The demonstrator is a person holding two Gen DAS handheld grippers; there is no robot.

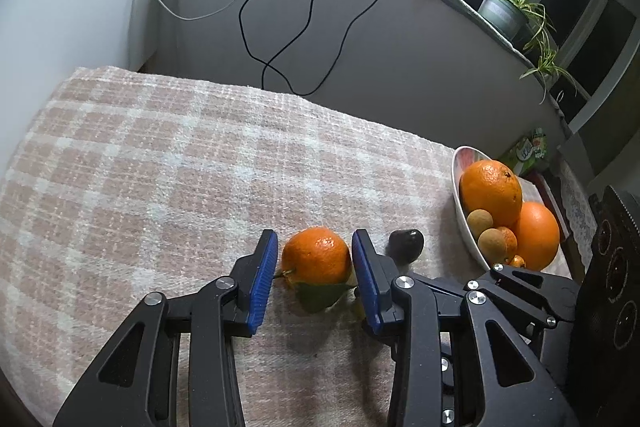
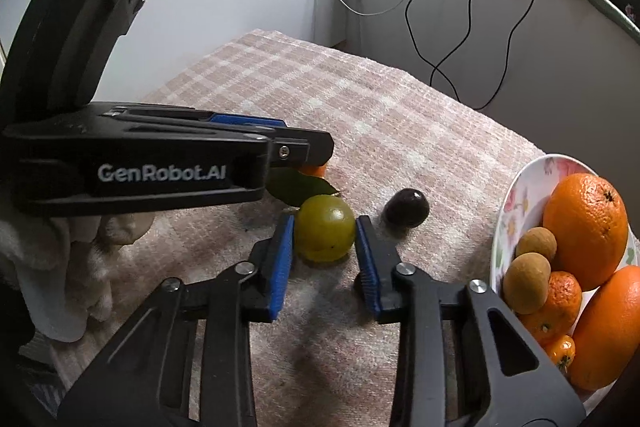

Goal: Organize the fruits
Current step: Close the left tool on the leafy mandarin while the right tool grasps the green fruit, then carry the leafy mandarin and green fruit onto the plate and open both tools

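Note:
A mandarin (image 1: 316, 255) with a green leaf (image 1: 320, 295) lies on the checked cloth between the blue pads of my left gripper (image 1: 314, 247); the right pad touches it, the left pad stands slightly off. A green round fruit (image 2: 325, 228) lies between the pads of my right gripper (image 2: 325, 227), which touch its sides. A dark plum (image 2: 406, 207) lies just right of it, also in the left wrist view (image 1: 406, 245). A white floral bowl (image 2: 516, 203) at the right holds oranges (image 2: 586, 227), mandarins and brown longans (image 2: 526, 281).
The checked cloth (image 1: 180, 167) covers the table up to a grey wall with hanging cables (image 1: 288, 27). A potted plant (image 1: 504, 7) stands on the ledge. My left gripper's body (image 2: 140, 163) lies across the right wrist view. A white towel (image 2: 68, 267) lies at left.

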